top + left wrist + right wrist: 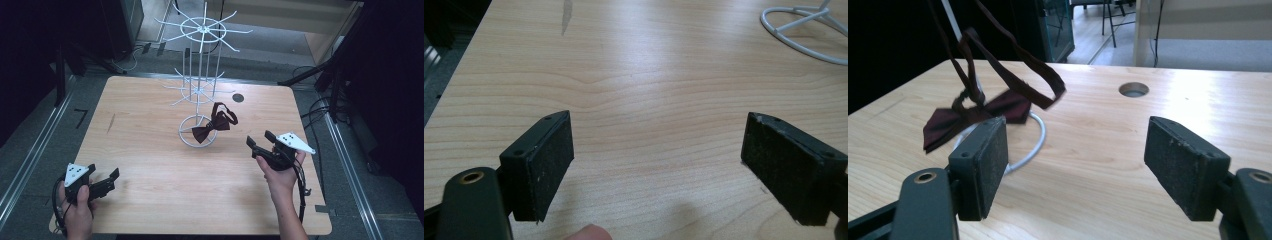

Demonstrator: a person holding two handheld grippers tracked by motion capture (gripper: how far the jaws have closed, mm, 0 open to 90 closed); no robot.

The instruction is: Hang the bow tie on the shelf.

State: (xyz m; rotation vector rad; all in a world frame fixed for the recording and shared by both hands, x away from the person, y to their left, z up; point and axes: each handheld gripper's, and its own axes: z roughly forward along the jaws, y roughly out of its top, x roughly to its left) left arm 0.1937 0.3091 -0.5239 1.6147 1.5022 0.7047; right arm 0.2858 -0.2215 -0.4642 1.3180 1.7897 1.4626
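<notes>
A dark maroon fabric bow tie [214,125] lay across the round base of the white wire display rack [198,75], at 12 o'clock on the pale wooden table [150,200]. Left gripper [107,181] at 7 o'clock and right gripper [260,141] at 4 o'clock both stood spread and empty. Seemingly a pre-grasp stage: the right gripper, nearer, would reach toward 10 o'clock.

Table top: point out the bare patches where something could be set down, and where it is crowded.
Free: the wide near strip of the table between the left hand-held gripper and the right hand-held gripper, and the left side beyond the left one. Crowded: the far middle, where the white wire rack stands with the dark red bow tie draped over its base ring.
</notes>
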